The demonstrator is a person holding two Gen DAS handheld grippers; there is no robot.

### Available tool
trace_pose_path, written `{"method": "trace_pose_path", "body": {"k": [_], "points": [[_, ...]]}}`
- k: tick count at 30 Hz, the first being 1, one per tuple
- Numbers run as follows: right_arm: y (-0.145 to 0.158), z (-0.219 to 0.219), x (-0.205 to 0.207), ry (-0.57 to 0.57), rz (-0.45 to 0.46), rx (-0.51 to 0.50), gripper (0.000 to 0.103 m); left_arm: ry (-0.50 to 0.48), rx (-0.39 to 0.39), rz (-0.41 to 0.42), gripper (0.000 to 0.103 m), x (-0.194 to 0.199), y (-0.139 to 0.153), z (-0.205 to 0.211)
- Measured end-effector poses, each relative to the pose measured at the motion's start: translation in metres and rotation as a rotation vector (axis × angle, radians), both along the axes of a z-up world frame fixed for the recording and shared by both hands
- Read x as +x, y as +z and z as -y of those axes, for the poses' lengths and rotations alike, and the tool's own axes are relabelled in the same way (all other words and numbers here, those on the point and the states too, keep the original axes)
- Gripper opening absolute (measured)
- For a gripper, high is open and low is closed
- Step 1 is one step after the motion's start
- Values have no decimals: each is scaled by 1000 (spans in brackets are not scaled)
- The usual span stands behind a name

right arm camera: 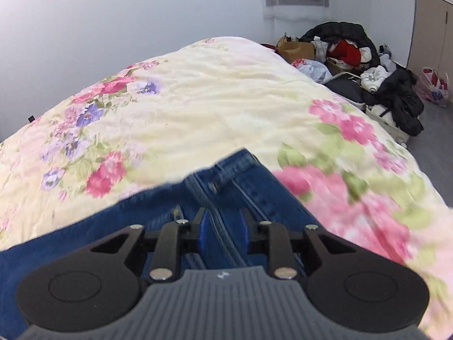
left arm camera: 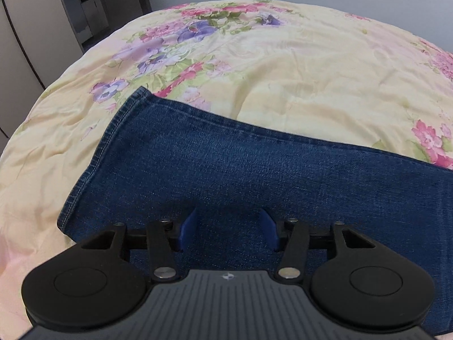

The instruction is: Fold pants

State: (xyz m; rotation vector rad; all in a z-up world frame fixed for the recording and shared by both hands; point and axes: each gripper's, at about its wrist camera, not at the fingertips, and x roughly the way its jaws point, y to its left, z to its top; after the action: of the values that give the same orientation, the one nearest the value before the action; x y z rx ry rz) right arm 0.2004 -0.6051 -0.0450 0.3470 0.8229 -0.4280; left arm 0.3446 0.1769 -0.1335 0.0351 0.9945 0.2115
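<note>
Blue jeans lie flat on a floral quilt, and one stitched leg hem runs along their left end. My left gripper hovers over that leg, open, with only denim showing below the gap between its blue pads. In the right wrist view, the jeans show an end with thick seams and a rivet. My right gripper stands just over a seam with its jaws narrowly apart. This view is blurred, and I see no cloth pinched between the pads.
The quilt covers a bed that drops off at the right. Beyond it a heap of clothes and bags sits on the floor near a door. A grey cabinet stands past the bed's far left corner.
</note>
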Motion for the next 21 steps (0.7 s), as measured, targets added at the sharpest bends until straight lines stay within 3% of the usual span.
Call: {"method": "trace_pose_path", "body": {"k": [6,11,16,21], "points": [[-55,32,67,-33,-103,18,15,11,-18,19,62,1,-12,-4],[-86,48,81,-85,-122,45,11,-6,-45,23,64,2,-14,-10],[-90,46,87,-87,-146,25,12,-12,-66,19,64,3,-11,-13],[-63,30,81,-79,-159,-38,12,12,-122,43,64,-5,10,-29]]}}
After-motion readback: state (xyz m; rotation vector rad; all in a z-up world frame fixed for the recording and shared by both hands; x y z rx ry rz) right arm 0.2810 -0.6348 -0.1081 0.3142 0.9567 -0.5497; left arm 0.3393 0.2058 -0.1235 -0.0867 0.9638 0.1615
